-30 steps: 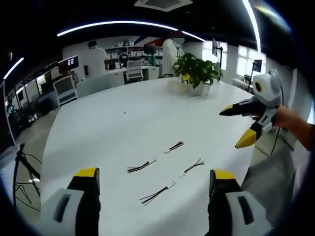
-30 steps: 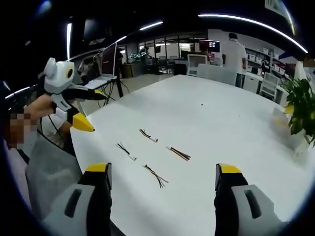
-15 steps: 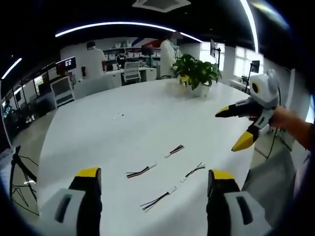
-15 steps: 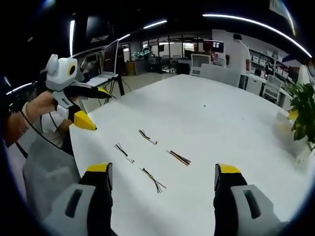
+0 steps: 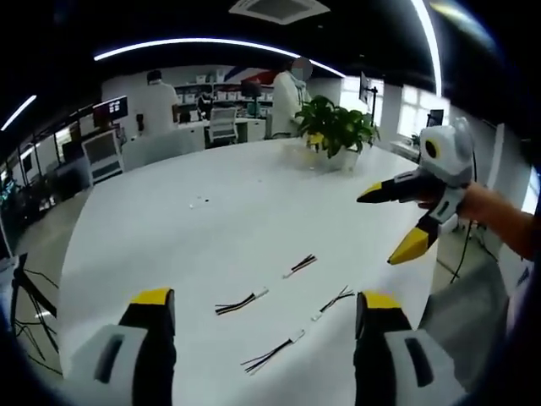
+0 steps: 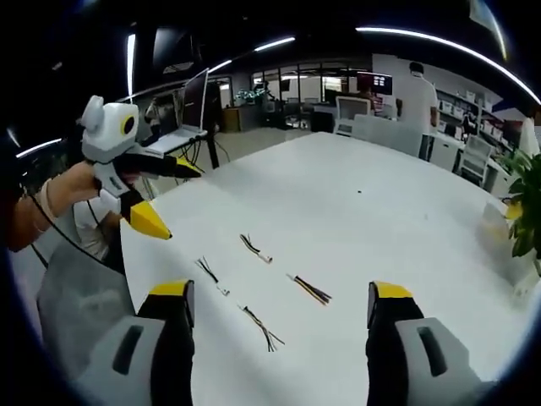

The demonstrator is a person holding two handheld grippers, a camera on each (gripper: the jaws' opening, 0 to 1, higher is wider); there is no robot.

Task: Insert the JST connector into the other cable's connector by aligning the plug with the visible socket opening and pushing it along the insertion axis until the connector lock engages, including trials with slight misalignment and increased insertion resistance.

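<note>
- Left gripper (image 5: 259,309): jaws spread wide, nothing between them, held above the near edge of the white bench (image 5: 211,228).
- Right gripper (image 6: 279,303): jaws likewise spread and empty, above the same edge.
- Four short cables (image 5: 292,292) with white connectors lie loose and apart on the bench near that edge, untouched.
- Potted plant (image 5: 336,128) stands at the far edge.
</note>
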